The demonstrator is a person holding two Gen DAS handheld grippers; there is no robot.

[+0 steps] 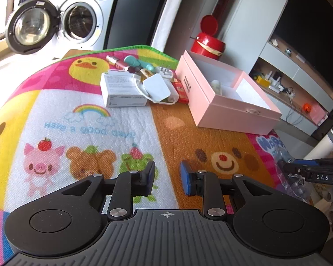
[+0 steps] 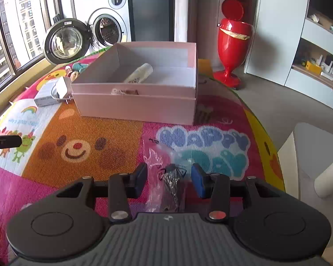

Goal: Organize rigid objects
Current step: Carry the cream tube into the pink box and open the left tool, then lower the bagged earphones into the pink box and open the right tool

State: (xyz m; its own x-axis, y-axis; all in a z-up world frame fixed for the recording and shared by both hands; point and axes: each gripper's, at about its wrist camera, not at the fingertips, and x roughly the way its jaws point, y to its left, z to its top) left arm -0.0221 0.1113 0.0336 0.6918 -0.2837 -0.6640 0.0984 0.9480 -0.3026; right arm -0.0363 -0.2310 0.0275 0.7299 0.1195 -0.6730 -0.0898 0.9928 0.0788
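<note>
From the left wrist camera, the left gripper hangs over a cartoon play mat, its jaws apart with only the mat between them, grasping nothing. At about 11 o'clock from it lies a heap of small things: a white carton, a white charger with a second plug behind it, a teal item and a small red box. At 1 o'clock stands the open pink box, a pale bottle inside. The right gripper's body enters at 3 o'clock beside a clear plastic bag.

From the right wrist camera, the right gripper has its jaws released, either side of the clear plastic bag holding dark small parts; the pads do not press it. The pink box sits at 12 o'clock, the bottle lying in it. The heap lies at 10 o'clock, just left of the box. A red bin stands at 1 o'clock on the floor.
</note>
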